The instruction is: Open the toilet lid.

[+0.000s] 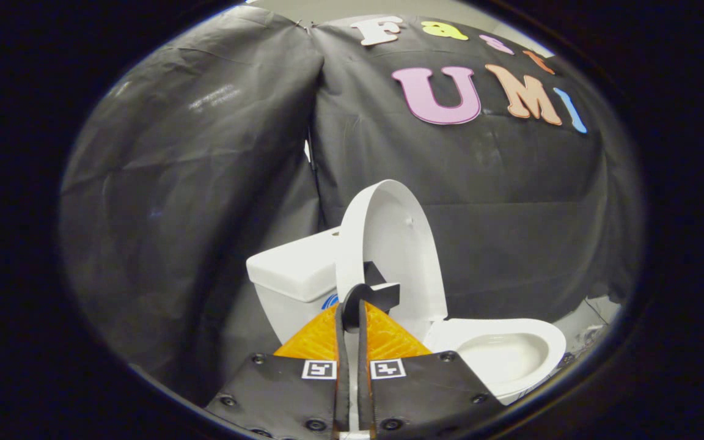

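The toilet lid [388, 244] stands raised, almost upright, before the cistern [294, 269], its edge pinched between the tips of the gripper [352, 308], whose fingers sit narrow. The bowl [505, 351] lies uncovered beside them. Opening appears essentially complete; only release remains.

The lid [392, 244] looks like smooth, glossy plastic. Behind it, the tank [294, 269] and, beside it, the bowl [505, 351] shine like glazed ceramic. Beyond hangs creased, faintly sheened cloth [205, 183].
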